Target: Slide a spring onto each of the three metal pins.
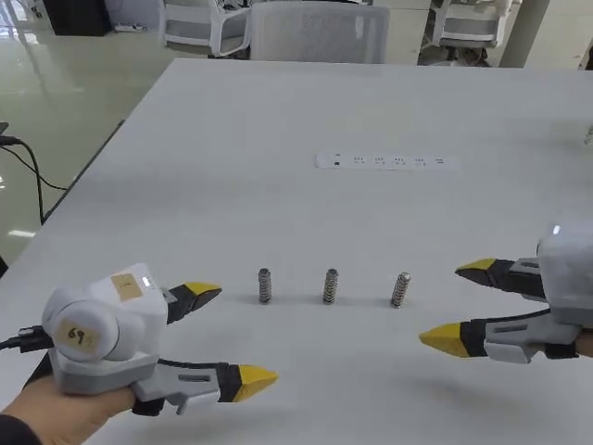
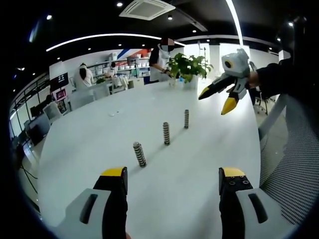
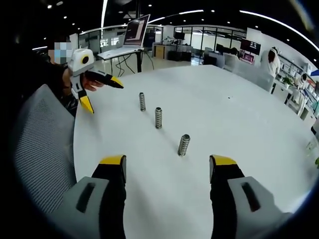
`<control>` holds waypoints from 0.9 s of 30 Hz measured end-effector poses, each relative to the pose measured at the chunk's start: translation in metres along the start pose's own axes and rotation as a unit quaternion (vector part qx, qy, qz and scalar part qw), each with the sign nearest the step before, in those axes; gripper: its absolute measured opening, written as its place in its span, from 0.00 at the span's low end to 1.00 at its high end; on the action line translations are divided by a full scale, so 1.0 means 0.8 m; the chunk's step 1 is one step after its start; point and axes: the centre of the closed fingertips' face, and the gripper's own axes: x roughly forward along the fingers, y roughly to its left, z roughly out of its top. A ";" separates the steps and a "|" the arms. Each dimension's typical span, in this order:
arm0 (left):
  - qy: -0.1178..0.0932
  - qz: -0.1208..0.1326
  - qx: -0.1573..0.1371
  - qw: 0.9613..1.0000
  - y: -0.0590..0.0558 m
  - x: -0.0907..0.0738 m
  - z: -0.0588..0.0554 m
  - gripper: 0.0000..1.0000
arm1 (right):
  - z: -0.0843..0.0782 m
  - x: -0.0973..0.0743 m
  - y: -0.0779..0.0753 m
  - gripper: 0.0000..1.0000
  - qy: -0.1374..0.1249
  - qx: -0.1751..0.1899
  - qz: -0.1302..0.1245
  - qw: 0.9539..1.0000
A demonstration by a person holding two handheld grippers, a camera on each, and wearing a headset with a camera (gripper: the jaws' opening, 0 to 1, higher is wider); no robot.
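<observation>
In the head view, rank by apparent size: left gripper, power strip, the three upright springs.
1. left gripper, though it is nearest the camera.
2. power strip, farther back.
3. left spring, middle spring, right spring: they look alike, so unranked.

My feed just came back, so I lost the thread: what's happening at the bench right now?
A person holds a yellow-tipped gripper in each hand over the white table. The left gripper and the right gripper are both open and empty, flanking a row of three small coiled metal springs: left spring, middle spring, right spring. All three stand upright, the right one leaning slightly, untouched by either gripper. Pins inside them cannot be made out.
</observation>
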 end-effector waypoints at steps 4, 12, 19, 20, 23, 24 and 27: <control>0.001 0.001 -0.005 1.000 -0.002 0.000 -0.004 0.74 | -0.009 0.001 0.000 0.72 -0.007 0.014 -0.005 1.000; -0.002 0.007 -0.018 1.000 -0.002 -0.001 -0.009 0.76 | -0.007 0.004 0.001 0.75 -0.030 0.020 -0.018 0.999; -0.006 0.013 -0.033 0.999 -0.001 -0.001 -0.014 0.77 | -0.004 0.007 0.004 0.78 -0.043 0.026 -0.022 0.998; -0.007 0.015 -0.035 0.999 -0.001 -0.002 -0.014 0.77 | -0.004 0.008 0.005 0.78 -0.044 0.029 -0.021 0.998; -0.010 0.016 -0.039 0.999 -0.001 -0.002 -0.013 0.78 | -0.006 0.009 0.006 0.78 -0.043 0.032 -0.021 0.998; -0.011 0.017 -0.040 0.999 0.000 -0.003 -0.013 0.78 | -0.006 0.009 0.007 0.78 -0.043 0.033 -0.020 0.998; -0.012 0.019 -0.043 0.999 0.001 -0.003 -0.014 0.78 | -0.004 0.009 0.007 0.78 -0.045 0.034 -0.022 0.998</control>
